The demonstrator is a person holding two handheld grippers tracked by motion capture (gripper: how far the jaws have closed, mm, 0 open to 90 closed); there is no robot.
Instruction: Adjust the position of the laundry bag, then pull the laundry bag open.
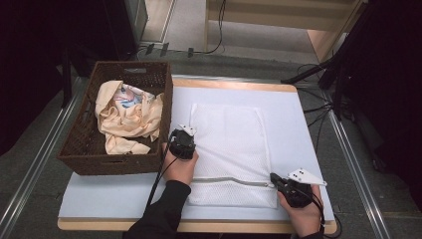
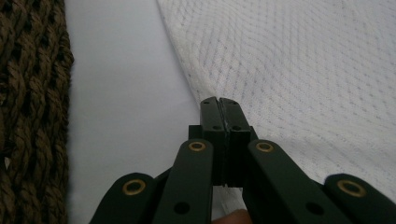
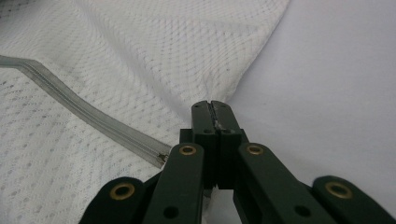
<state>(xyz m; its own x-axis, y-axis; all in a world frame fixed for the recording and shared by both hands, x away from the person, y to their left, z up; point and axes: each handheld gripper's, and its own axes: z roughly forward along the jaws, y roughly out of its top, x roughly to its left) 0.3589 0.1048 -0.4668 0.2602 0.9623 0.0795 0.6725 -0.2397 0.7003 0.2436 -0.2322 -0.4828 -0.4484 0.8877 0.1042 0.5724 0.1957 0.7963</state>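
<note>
Early stage, by the look of it: white mesh laundry bag spread flat on the pale table, right of the brown wicker basket, apparently empty.

Left gripper clamped shut on the bag's left edge, a little beyond the zipper line, with a fold of mesh pinched between the closed jaws. Right gripper likewise shut on the mesh, at the bag's right edge, just beside the right end of the zipper.

Zipper across the near end of the bag, from left edge to right, seemingly closed along its length, with the slider at the right end next to the right gripper's tips. Impossible to tell from these views whether any gap is open there.

Cream clothes, with a patch of printed fabric among them, heaped in the basket at the table's left side, well apart from both grippers and not yet touched.

Done so far, judging by the layout: bag laid out, smoothed and gripped at both sides. Left to do, on that reading: opening of the zipper, transfer of the clothes from basket to bag, closing of the bag. Most of the job ahead.
</note>
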